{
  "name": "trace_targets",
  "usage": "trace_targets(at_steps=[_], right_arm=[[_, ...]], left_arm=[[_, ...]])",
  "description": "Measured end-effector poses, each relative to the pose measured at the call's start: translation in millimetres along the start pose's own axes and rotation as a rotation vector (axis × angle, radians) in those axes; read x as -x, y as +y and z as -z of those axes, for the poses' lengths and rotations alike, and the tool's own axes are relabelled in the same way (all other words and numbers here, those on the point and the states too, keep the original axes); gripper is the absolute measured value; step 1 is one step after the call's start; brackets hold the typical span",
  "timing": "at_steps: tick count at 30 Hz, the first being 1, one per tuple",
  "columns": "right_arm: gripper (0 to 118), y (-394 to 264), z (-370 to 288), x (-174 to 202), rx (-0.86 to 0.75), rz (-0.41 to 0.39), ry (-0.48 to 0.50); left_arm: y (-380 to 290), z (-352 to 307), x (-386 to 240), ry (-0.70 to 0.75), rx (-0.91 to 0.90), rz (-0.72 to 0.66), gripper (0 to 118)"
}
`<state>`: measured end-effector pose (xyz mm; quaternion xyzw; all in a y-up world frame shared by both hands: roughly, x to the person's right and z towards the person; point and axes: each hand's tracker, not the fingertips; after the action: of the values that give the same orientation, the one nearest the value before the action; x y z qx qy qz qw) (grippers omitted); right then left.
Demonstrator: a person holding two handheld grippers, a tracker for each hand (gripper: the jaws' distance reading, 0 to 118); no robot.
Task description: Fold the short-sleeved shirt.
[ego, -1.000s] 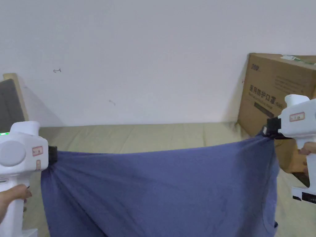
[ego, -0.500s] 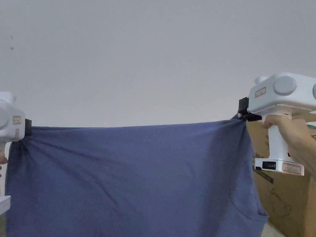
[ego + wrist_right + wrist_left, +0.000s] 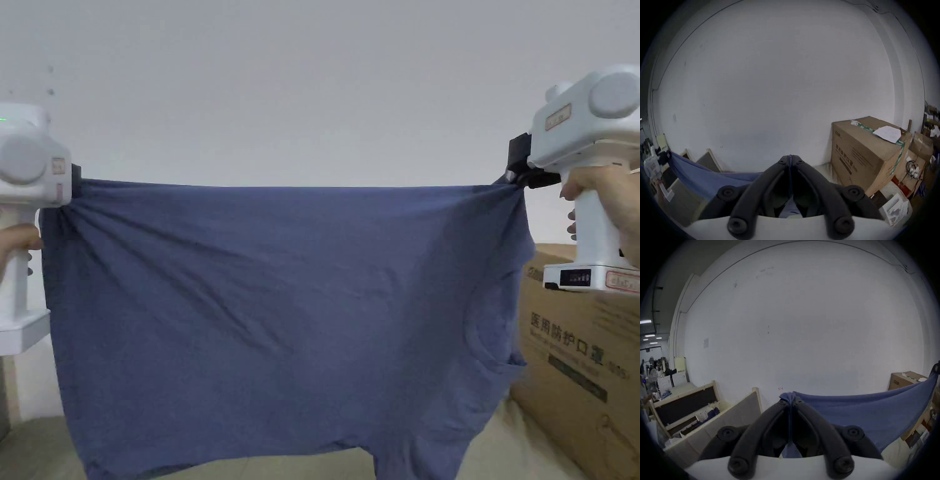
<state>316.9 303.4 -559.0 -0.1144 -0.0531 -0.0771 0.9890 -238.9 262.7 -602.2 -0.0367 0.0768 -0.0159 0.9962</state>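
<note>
both grippers are clamping the blue shirt (image 3: 281,312): left gripper (image 3: 790,400) and right gripper (image 3: 790,156) are stretching its edge taut (probably to flatten it for folding).

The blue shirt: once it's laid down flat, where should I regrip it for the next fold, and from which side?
Probably at the sleeve. The blue shirt hangs sideways, stretched between the left gripper and right gripper, both shut on its upper edge. A sleeve hangs below the right gripper, so come in from that side and pinch its outer edge.
</note>
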Motion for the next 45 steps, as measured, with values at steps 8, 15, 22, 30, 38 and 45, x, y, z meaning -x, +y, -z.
trace_targets(at_steps=[8,15,22,30,38,45], right_arm=[[1,-142.7,99.9,-17.4,0.292,-0.01,-0.035],[1,-320.2,191.9,-44.9,0.651,0.041,-0.108],[1,-443.9,197.6,-80.9,0.859,0.09,-0.125],[1,-479.2,97.8,-98.1,0.829,0.13,-0.053],[1,-526.0,-70.3,-105.3,0.802,0.221,-0.007],[1,-567.7,-207.6,-101.5,0.836,0.183,-0.012]], left_arm=[[-183.5,68.7,-30.6,0.019,0.323,0.098,2],[-375.3,106.6,-57.2,0.029,0.729,0.081,2],[-477.3,101.2,-42.7,0.046,0.968,0.073,2],[-469.1,16.2,-3.1,-0.053,0.89,0.067,2],[-474.0,-128.3,44.7,-0.092,0.802,0.155,2],[-499.3,-266.3,83.1,-0.084,0.822,0.16,2]])
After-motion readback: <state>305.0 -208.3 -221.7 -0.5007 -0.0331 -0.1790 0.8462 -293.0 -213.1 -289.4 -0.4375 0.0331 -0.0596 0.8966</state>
